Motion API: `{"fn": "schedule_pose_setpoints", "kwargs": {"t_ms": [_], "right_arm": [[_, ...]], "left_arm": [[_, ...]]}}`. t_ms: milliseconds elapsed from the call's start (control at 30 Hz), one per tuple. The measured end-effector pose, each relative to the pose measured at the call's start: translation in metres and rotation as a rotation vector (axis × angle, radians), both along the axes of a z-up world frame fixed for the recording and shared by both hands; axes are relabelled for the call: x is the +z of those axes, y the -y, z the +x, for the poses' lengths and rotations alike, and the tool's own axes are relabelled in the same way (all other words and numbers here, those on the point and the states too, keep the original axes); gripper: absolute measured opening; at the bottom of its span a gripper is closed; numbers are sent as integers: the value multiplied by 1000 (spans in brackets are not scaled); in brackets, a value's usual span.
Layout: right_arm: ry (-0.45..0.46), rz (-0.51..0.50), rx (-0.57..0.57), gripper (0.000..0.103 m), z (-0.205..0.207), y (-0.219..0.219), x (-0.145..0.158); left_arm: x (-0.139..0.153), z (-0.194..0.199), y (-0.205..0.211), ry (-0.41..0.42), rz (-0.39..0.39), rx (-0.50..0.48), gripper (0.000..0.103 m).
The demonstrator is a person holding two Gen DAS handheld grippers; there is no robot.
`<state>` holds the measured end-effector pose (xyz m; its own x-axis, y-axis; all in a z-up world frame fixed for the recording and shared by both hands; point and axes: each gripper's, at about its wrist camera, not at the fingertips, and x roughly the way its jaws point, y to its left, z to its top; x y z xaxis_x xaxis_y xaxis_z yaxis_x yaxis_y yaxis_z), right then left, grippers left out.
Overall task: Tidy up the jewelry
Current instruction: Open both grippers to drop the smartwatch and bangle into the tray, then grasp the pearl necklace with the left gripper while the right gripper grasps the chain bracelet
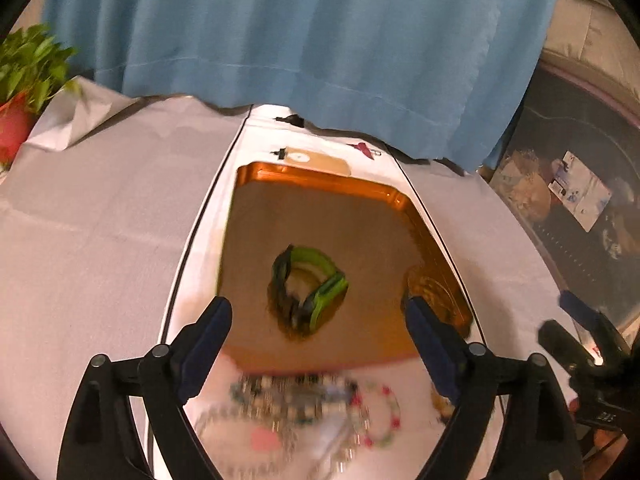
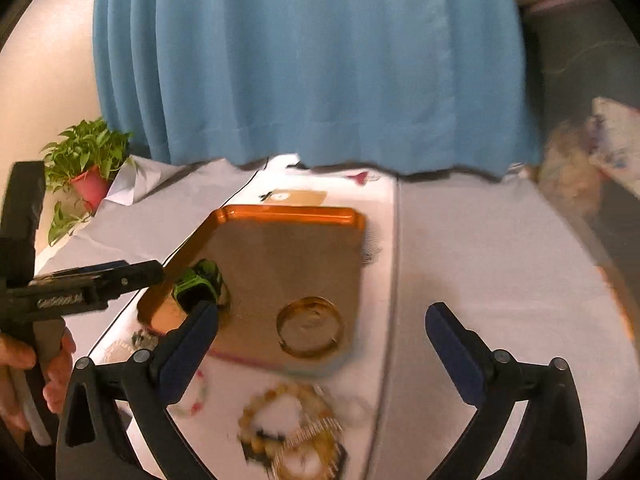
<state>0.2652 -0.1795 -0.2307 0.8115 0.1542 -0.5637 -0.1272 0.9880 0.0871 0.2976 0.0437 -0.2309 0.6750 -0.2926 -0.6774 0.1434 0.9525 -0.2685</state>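
- One orange tray (image 1: pixel 256 174) lies on the table (image 1: pixel 100 220); it serves as the landmark here.
- Two pieces rest on the tray: a green and dark band (image 1: pixel 308 284) near its middle, and a gold bangle (image 2: pixel 310 326) in its near right corner.
- In the left view the bangle is half hidden behind a finger, showing only as a blurred glint at the tray's right rim.
- A pile of loose jewelry (image 1: pixel 304 404) lies on the white cloth just in front of the tray; blur makes counting impossible. A pink-and-green bead bracelet (image 1: pixel 384 416) can be picked out at its right.
- In the right view a second blurred heap (image 2: pixel 292 428), yellowish beads and a comb-like piece, lies in front of the tray's near right corner; its lower part is cut off.
- Two grippers: the left gripper (image 1: pixel 320 340) hangs over the tray's near edge, fingers wide apart, nothing between them but the band lying below.
- The right gripper (image 2: pixel 322 340) also has its fingers spread wide and empty, above the near right corner of the tray.
- One hand (image 2: pixel 24 372) holds the left gripper's handle, partly cut off.
- One potted plant (image 2: pixel 86 160) stands beyond the tray's far left; one blue curtain (image 2: pixel 312 64) hangs behind it.
- A tan card (image 1: pixel 320 162) peeks out behind the tray, partly covered.
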Motion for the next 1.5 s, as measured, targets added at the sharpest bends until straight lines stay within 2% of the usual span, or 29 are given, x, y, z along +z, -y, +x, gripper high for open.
{"fn": "schedule_pose_setpoints", "kwargs": {"t_ms": [100, 200, 300, 333, 433, 567, 600, 633, 700, 767, 800, 833, 867, 900, 933, 967, 1100, 1200, 1400, 1500], "right_arm": [[-5, -53, -32, 103, -31, 7, 9], [32, -41, -10, 103, -72, 9, 23], [69, -27, 10, 103, -104, 5, 35], [66, -27, 5, 103, -111, 3, 36], [42, 17, 7, 103, -131, -1, 26], [-18, 108, -48, 103, -149, 0, -6], [-21, 163, -48, 103, -154, 4, -16], [-11, 216, -46, 103, -160, 9, -25], [-14, 239, -60, 102, -165, 13, -38], [-40, 213, -62, 102, -163, 14, -44], [-38, 206, -33, 101, -160, 13, -45], [-29, 188, -18, 95, -157, 11, -46], [-31, 169, -8, 78, -153, 9, -47], [-43, 149, 3, 67, -147, 5, -49], [-59, 130, 4, 52, -140, 2, -53], [-68, 124, 7, 48, -135, 1, -56], [-102, 147, 12, 46, -110, 1, -67], [-130, 190, -8, 46, -93, 6, -73], [-169, 224, -25, 42, -67, 11, -84], [-177, 216, -17, 36, -54, 11, -86]], "left_arm": [[11, -33, -5, -3, -11, -19, 86], [23, -75, -5, 29, -45, -98, 89], [27, -111, 1, 70, 38, -97, 93], [25, -121, 2, 78, 42, -83, 93], [12, -150, 5, 108, -4, -78, 93], [-7, -173, 13, 138, 3, -143, 93], [-10, -176, 12, 138, -5, -155, 93], [-13, -177, 10, 138, -8, -159, 92], [-20, -177, 5, 134, 6, -158, 87], [-27, -172, 0, 125, 30, -146, 72], [-30, -168, -2, 115, 40, -137, 69], [-32, -164, -4, 106, 43, -127, 66], [-34, -159, -7, 105, 29, -122, 62], [-34, -155, -8, 105, 11, -128, 61], [-35, -151, -8, 103, 1, -139, 58], [-36, -146, -5, 101, 5, -158, 54], [-44, -131, 12, 87, 79, -217, 43], [-54, -116, 19, 35, 70, -235, 39], [-62, -97, 14, 4, 49, -180, 36], [-65, -91, 14, -7, 75, -157, 25]]}}
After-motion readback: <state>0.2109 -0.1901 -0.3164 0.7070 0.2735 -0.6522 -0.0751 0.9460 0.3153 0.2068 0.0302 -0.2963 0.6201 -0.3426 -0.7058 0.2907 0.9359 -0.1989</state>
